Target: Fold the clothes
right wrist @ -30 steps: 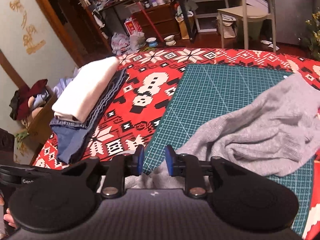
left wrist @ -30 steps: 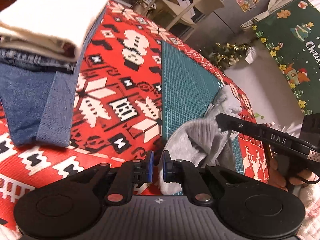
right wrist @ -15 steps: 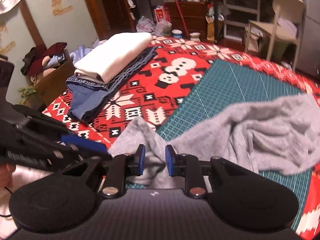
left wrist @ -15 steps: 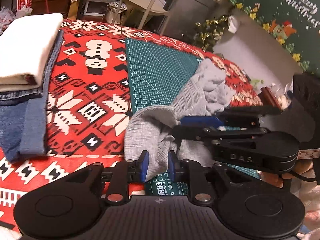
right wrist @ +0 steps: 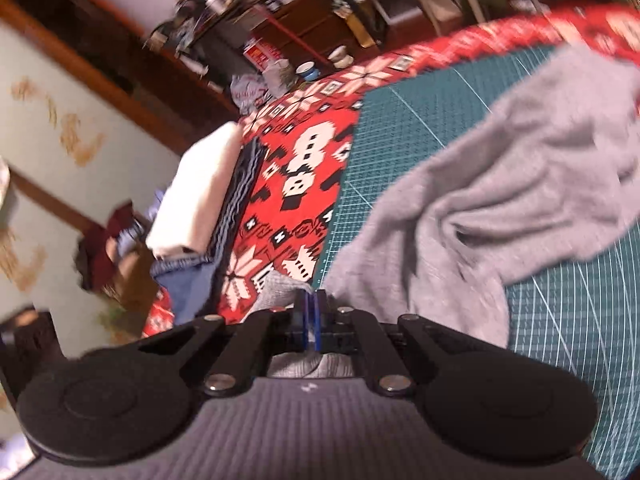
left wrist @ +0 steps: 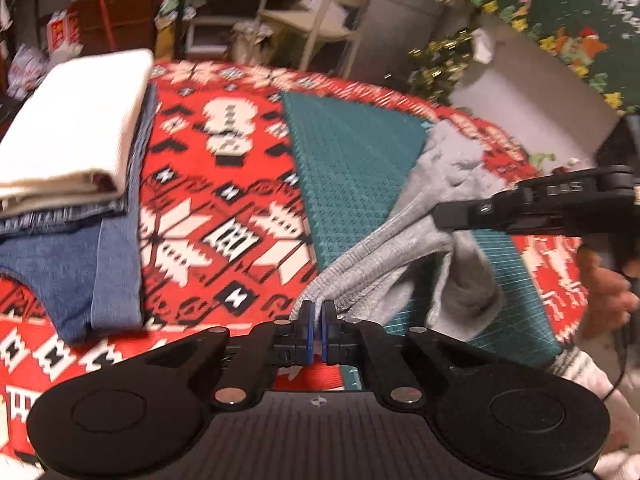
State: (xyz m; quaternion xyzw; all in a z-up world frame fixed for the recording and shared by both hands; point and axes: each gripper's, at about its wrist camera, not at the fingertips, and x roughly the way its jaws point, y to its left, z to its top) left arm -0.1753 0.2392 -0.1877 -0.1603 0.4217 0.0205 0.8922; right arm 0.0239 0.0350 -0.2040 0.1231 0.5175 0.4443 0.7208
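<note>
On right gripper (left wrist: 448,214) body "DAS", both jaws clamped on grey sweater (right wrist: 500,184), left gripper (left wrist: 319,312) too.

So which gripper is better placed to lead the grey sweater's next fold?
Probably the left gripper: it pinches the grey sweater at its ribbed hem edge. The right gripper grips bunched fabric.

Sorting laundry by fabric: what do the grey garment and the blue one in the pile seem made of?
Grey garment: looks like soft knit, matte, with fine ribs near the pinched edge. Blue garment: probably denim, with a flat, faintly speckled weave.
</note>
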